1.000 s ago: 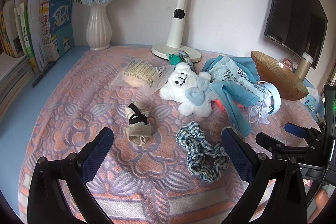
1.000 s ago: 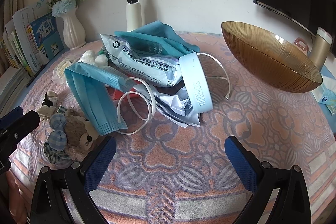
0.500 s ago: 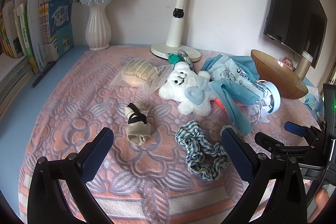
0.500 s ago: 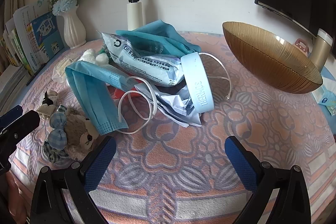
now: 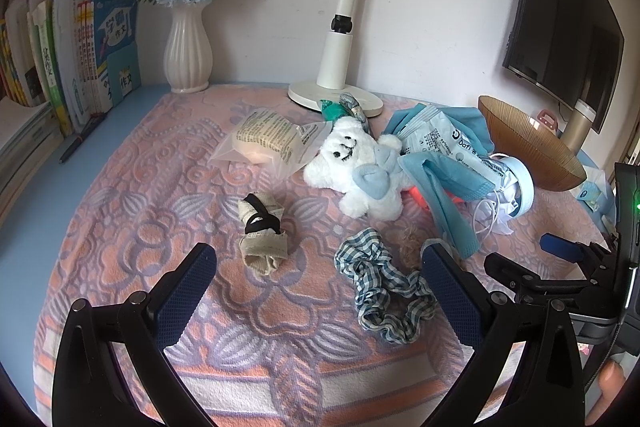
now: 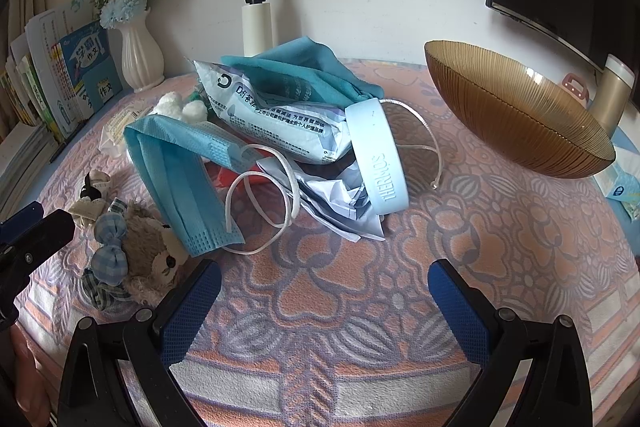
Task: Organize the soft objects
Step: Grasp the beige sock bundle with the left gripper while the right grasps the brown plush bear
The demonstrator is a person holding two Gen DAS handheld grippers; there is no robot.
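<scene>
A blue and white checked cloth hair scrunchie (image 5: 384, 291) lies on the pink and grey flowered blanket (image 5: 160, 219) that covers the counter. It is the soft thing closest to the left tool (image 5: 320, 279), lying low and a little to the right between the two dark blue pads, nearer the right pad. Its long side runs from the far left down to the near right. The left tool is spread wide and holds nothing. I think the left hand is the nearer one for this scrunchie, and it would need to slide a bit right and forward.

Just behind the scrunchie sits a small brown fuzzy bear toy (image 6: 156, 259) with a checked bow. To the left lies a rolled beige sock with a black band (image 5: 262, 231). Further back rests a white fluffy plush toy with a pale blue patch (image 5: 356, 171).

On the right is a heap: a blue paper face mask with white loops (image 6: 180, 179), a pale blue packet with printed writing (image 6: 280, 119), a teal cloth (image 6: 304, 71) and a pale blue round ring that says THERMOS (image 6: 378, 155). The right tool (image 6: 324, 303) hovers in front of this heap, also spread wide and empty. A brown ribbed glass bowl (image 6: 520, 123) stands tilted to the right, with nothing in it yet.
</scene>
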